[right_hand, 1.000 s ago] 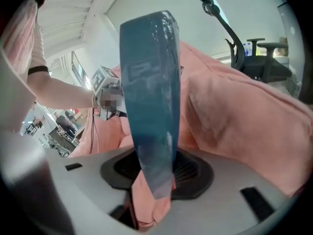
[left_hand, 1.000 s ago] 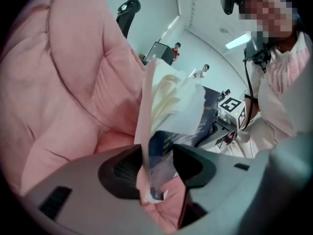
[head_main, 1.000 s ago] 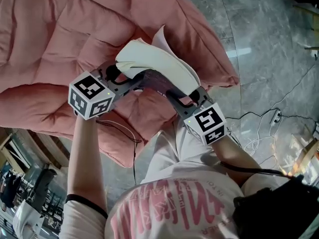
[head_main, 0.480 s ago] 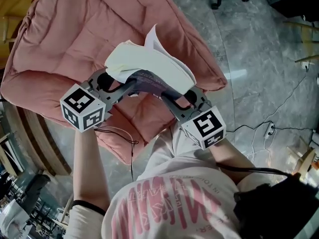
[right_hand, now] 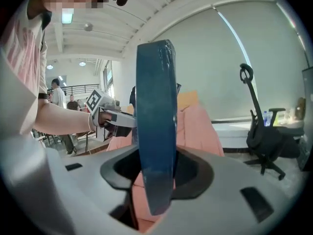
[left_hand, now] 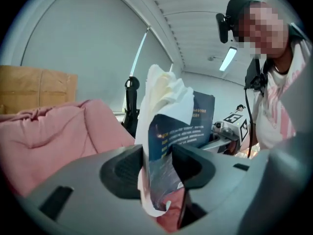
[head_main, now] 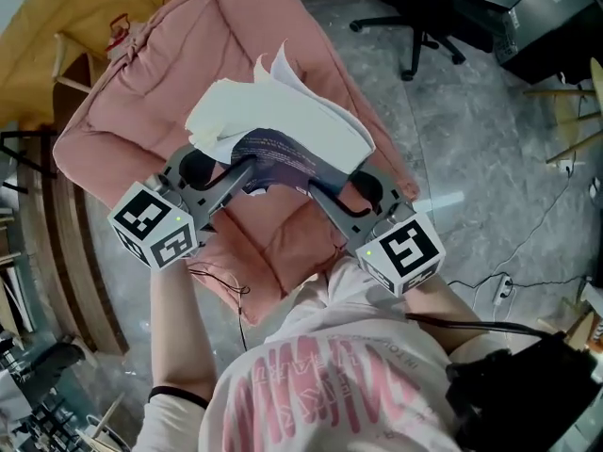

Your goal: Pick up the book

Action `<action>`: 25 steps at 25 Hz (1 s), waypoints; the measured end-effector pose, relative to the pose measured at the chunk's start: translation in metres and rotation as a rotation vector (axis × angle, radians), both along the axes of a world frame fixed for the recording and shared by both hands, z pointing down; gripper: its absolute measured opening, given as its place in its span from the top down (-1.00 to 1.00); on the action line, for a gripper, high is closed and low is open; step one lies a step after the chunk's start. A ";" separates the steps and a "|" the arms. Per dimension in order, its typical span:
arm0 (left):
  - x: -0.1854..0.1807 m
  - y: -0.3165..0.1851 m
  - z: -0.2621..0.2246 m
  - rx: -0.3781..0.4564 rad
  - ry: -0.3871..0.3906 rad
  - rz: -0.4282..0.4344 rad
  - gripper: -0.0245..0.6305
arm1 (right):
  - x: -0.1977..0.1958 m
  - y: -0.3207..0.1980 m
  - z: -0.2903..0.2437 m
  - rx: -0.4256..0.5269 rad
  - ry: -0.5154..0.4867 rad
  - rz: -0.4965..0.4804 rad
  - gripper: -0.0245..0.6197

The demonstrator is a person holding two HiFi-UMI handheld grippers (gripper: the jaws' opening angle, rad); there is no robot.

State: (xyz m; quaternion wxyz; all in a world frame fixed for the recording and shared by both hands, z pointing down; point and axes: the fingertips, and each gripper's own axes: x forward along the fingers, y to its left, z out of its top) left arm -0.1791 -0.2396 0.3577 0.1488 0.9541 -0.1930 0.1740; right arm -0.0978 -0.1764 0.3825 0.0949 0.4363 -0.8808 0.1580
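Left gripper point(left_hand: 159, 168) fingers: closed on the book point(left_hand: 177, 131), pinching its dark blue cover and a wad of white pages between the two grey pads.
Right gripper point(right_hand: 156, 175) fingers: closed on the opposite side of the book point(right_hand: 155, 121), clamped across the blue cover, which is seen edge-on between them.
Book position: held up in the air between both grippers, above the pink quilted cushion point(head_main: 254, 36) and clear of it; in the head view its white pages point(head_main: 283, 116) fan loosely upward, away from the person.
Writing on the book: several lines of small pale print on the blue cover in the left gripper view (too small to read); no title can be made out.
Gripper placement: left gripper point(head_main: 240, 170) and right gripper point(head_main: 318, 188) meet the book from either side, angled inward.
Marker cubes: the left cube point(head_main: 154, 224) and the right cube point(head_main: 401, 252) each show black-and-white square codes, no letters.
Shirt point(head_main: 320, 384): white with large pink lettering, seen upside down and too skewed to read.
Cushion surroundings: grey marble-patterned floor point(head_main: 471, 158), with cables point(head_main: 499, 276) trailing across it.
Farther out: a black office chair point(head_main: 424, 17) stands beyond the cushion, also visible in the right gripper view point(right_hand: 266, 136).
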 end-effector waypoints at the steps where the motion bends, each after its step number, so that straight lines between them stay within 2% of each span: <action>1: -0.001 -0.001 -0.010 0.022 0.014 -0.011 0.33 | -0.001 -0.002 -0.011 0.032 0.006 -0.008 0.39; 6: -0.009 -0.002 -0.063 0.129 0.096 -0.066 0.33 | -0.004 -0.009 -0.067 0.172 0.024 -0.034 0.39; 12: -0.013 0.005 -0.148 0.308 0.194 -0.090 0.34 | -0.003 -0.009 -0.150 0.360 0.059 -0.058 0.39; 16: -0.018 0.016 -0.197 0.412 0.247 -0.104 0.34 | -0.009 -0.004 -0.215 0.517 0.002 -0.070 0.38; 19: -0.024 0.026 -0.229 0.489 0.269 -0.114 0.34 | -0.010 0.004 -0.233 0.524 0.021 -0.109 0.38; 25: -0.029 0.046 -0.287 0.641 0.288 -0.120 0.36 | -0.011 0.014 -0.281 0.607 -0.050 -0.131 0.38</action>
